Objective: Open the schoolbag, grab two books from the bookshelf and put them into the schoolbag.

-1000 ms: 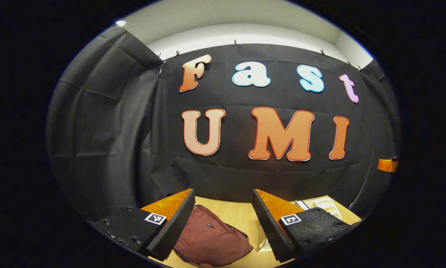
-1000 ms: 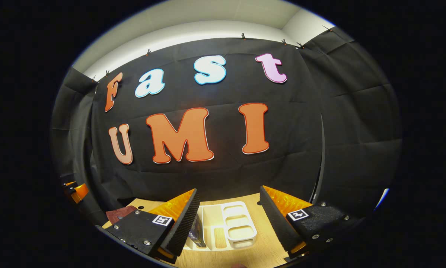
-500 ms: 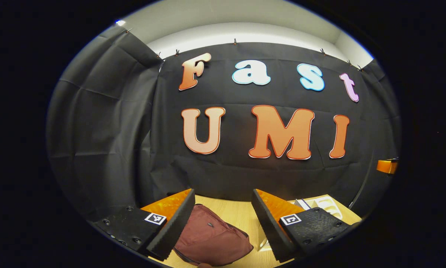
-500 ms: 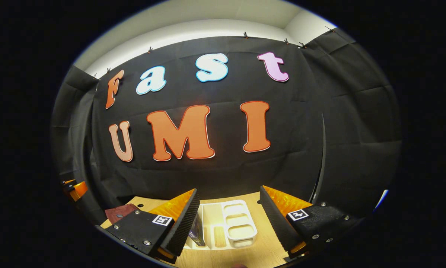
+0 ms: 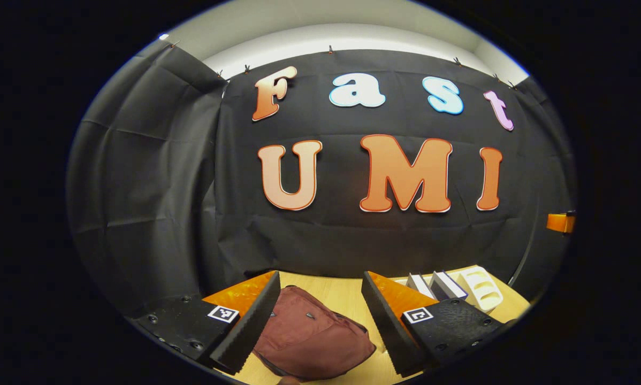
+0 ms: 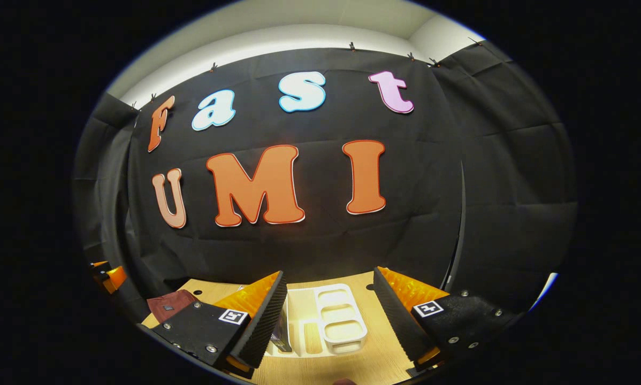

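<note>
Lying on the wooden table (image 5: 342,294) at the bottom of the left gripper view is the dark red schoolbag (image 5: 312,342), between the wide-open, empty fingers of the left gripper (image 5: 318,326). Low in the right gripper view, the white bookshelf (image 6: 336,321) with a dark book (image 6: 282,334) sits between the right gripper (image 6: 331,326) fingers, also wide open and holding nothing.

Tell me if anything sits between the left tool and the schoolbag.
Nothing visible does. The left tool is open, and the maroon schoolbag lies on the wooden table right between and beyond its fingers, with only bare air between.
</note>
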Available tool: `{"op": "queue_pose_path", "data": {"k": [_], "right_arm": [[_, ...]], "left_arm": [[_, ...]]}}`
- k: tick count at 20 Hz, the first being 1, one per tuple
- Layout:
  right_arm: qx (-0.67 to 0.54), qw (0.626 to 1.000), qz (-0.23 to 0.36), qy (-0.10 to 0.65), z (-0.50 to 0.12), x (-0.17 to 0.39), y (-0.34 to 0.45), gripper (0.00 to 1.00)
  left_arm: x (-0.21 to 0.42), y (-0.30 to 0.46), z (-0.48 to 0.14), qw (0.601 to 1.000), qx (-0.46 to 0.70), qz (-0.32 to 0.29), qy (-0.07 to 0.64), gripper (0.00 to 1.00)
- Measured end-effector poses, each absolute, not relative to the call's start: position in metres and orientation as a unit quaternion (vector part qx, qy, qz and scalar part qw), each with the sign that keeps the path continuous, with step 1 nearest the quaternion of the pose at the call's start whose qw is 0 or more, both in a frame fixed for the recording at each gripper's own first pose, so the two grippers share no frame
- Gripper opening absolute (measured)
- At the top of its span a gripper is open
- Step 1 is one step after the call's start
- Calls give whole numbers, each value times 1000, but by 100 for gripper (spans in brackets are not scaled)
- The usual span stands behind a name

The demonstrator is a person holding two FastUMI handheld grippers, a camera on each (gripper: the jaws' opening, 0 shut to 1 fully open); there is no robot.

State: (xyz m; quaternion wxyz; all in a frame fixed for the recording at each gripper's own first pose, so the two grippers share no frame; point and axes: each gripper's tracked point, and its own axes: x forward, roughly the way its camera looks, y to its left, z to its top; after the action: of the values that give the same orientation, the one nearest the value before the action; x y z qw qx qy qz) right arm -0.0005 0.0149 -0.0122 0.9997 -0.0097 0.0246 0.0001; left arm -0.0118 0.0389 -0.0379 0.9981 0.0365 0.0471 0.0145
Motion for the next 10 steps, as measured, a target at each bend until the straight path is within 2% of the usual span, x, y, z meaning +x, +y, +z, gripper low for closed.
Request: {"op": "queue_pose_path", "data": {"k": [5,10], "right_arm": [[-12,999,-10,48,-30,2,9,96],[-18,997,-22,74,-47,-1,2,96]], "left_arm": [[-6,37,-82,993,84,8,86,95],[-10,34,-161,975,147,-6,164,96]]}}
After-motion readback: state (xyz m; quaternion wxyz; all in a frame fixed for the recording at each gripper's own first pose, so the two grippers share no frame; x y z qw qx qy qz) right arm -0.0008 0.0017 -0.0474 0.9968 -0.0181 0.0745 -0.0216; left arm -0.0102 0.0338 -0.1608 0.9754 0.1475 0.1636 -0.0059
